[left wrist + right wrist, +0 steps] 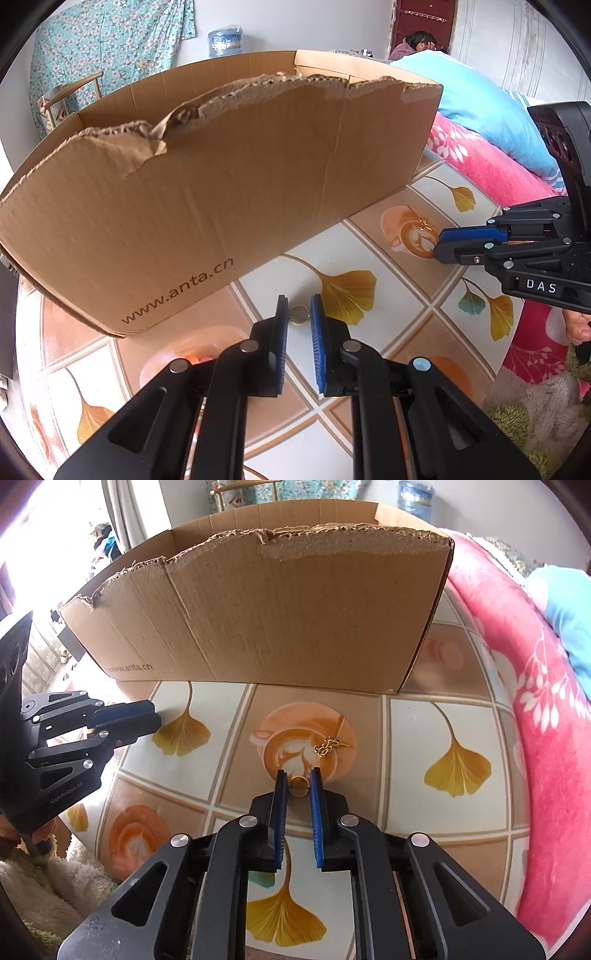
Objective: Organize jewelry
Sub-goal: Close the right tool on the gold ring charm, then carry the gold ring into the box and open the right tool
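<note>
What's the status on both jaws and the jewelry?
Left gripper shut on ring. Right gripper shut on gold ring. Chain loose on table. Box ahead, unobstructed.

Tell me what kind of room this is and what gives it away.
Probably a bedroom in a home: a pink flowered blanket and blue pillow lie by the leaf-patterned table, and a floral garment hangs on the wall.
</note>
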{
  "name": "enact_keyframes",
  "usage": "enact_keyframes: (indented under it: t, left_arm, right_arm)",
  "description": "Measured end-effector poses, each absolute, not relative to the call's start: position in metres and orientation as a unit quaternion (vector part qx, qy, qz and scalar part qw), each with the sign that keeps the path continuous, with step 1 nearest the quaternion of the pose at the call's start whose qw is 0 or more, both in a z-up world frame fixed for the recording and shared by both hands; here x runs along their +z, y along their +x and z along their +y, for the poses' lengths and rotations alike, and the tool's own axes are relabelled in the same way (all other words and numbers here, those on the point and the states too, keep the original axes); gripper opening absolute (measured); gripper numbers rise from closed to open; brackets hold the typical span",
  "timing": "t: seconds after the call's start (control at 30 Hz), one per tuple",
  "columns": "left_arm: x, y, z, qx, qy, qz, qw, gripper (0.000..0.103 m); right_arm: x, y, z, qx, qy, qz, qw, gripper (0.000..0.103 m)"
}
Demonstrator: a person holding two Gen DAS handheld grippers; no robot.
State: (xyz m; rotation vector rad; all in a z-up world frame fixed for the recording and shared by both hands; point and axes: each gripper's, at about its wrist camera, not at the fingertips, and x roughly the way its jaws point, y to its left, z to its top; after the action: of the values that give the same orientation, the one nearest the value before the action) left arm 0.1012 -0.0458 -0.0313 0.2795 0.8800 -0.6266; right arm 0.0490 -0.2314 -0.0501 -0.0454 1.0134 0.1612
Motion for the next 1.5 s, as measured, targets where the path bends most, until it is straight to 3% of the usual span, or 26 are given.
enact_keyframes:
  t: [0.67, 0.97, 1.13, 1.5]
  left_arm:
    - [-0.016, 0.089, -0.041, -0.303, 0.131, 0.403, 0.854, 0.012]
    - [0.079, 0.073, -0.022, -0.372, 0.065, 0.331, 0.865, 0.012]
    - [0.126, 0.11, -0.029, -0.401, 0.044, 0.294, 0.867, 0.012]
    - [0.061, 0.228, -0.076, -0.362, 0.018, 0.474, 0.803, 0.012]
  right_arm:
    - [-0.017, 0.035, -0.259, 0.092, 0.006, 0.453, 0.887, 0.01]
    - [0.075, 0.02, -0.256, 0.134, -0.013, 0.342, 0.93, 0.01]
    - [0.111, 0.045, -0.254, 0.172, -0.033, 0.282, 0.943, 0.01]
    - [0.052, 0.155, -0.25, 0.177, -0.032, 0.422, 0.888, 0.01]
